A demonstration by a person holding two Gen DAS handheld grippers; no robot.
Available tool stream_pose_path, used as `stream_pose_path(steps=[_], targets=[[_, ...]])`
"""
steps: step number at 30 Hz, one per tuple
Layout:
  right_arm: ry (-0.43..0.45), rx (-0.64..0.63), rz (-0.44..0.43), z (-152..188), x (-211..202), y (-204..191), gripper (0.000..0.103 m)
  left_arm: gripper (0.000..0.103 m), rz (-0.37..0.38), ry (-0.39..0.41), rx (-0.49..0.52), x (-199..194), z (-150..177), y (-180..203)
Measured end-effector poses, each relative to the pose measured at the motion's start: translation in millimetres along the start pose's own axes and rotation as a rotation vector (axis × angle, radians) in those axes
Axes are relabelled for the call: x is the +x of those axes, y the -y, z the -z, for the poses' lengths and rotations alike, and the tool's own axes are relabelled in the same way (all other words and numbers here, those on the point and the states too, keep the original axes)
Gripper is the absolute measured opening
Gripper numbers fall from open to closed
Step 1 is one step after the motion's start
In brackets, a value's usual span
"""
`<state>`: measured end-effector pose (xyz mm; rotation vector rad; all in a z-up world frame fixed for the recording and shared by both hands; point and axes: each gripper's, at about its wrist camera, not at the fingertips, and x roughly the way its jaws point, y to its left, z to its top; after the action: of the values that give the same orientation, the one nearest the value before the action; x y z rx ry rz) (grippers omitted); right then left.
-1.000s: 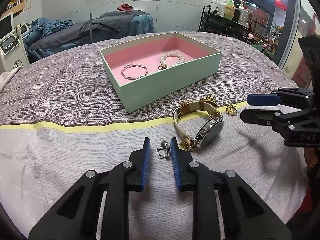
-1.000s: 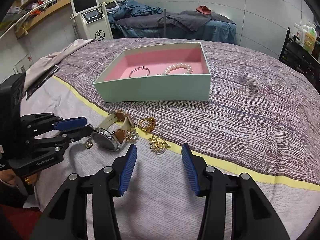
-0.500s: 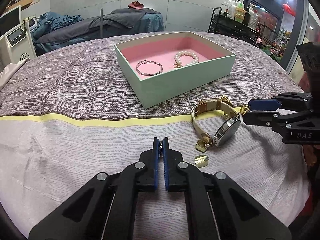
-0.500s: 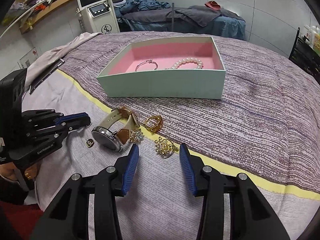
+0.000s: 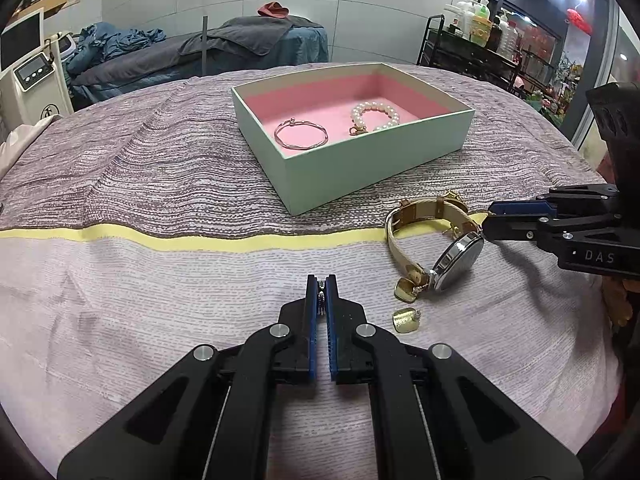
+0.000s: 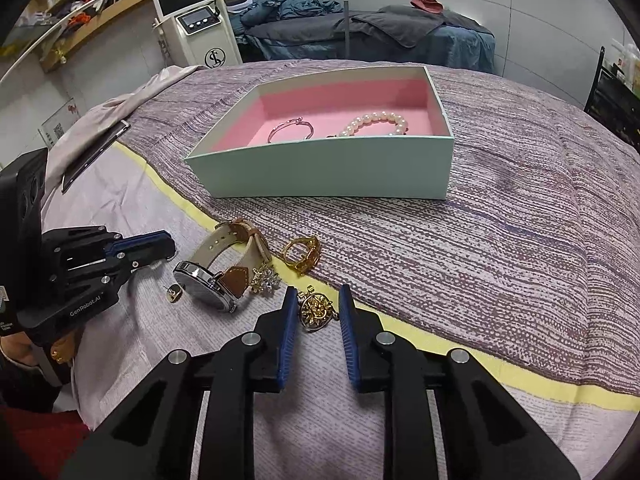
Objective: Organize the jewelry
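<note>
A mint box (image 5: 372, 172) with a pink lining holds a silver bangle (image 5: 301, 138) and a pearl bracelet (image 5: 374, 118); it also shows in the right wrist view (image 6: 332, 178). My left gripper (image 5: 321, 284) is shut on a small silver ring, lifted above the bedspread. A watch (image 5: 448, 252) and a gold earring (image 5: 406, 315) lie to its right. My right gripper (image 6: 318, 308) is open, with its fingers on either side of a gold sun brooch (image 6: 316, 310). A gold ring (image 6: 302, 254) and a crystal brooch (image 6: 266, 280) lie beside the watch (image 6: 224, 268).
Everything lies on a purple striped bedspread with a yellow band (image 5: 200, 242). A treatment bed (image 6: 360, 28) and a white machine (image 6: 196, 28) stand behind. A black shelf with bottles (image 5: 480, 40) is at the back right.
My left gripper closed on the silver ring and lifted it away from the watch. My right gripper moved forward and down around the sun brooch and narrowed a little.
</note>
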<state>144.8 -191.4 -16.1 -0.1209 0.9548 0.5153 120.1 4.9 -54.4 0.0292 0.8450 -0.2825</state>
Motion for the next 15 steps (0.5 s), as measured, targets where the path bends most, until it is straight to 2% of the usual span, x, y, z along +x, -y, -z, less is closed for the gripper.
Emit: stream_pose_path(steps=[2,15], targets=[[0.006,-0.009,0.009,1.4,-2.0,-3.6,0.017,0.004,-0.001,0.0,0.0,-0.4,0.1,-0.1],[0.059,-0.037,0.033,10.9,-20.0,-26.2,0.017,0.004,0.002,0.028,0.001,-15.1,0.9,0.7]])
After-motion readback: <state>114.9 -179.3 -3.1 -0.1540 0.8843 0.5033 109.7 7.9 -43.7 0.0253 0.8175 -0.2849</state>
